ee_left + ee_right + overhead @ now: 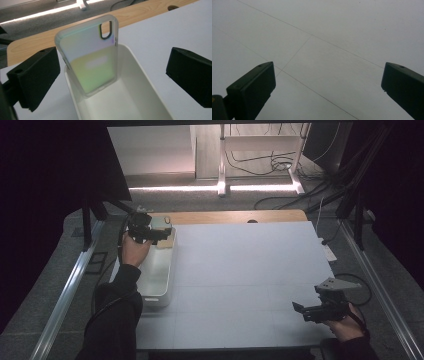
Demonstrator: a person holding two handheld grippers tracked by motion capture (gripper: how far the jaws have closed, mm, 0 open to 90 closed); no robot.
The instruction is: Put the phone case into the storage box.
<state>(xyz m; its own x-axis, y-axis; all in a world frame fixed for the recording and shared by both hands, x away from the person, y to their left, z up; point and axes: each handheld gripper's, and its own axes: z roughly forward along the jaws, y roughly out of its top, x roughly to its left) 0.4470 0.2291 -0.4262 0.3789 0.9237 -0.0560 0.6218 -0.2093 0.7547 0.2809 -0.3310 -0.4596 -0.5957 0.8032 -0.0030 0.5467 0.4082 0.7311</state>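
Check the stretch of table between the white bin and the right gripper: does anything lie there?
No. In the high view the white table is bare between the white bin and the right gripper; the right gripper view shows bare surface ahead too.

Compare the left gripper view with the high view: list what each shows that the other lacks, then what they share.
The left gripper view alone shows the phone case's iridescent back and camera cutout, with the left claw wide open and not touching it. The high view alone shows the right claw near the table's right front, both forearms and the floor cables. Both show the white bin, the case leaning at its far end, and the white table.
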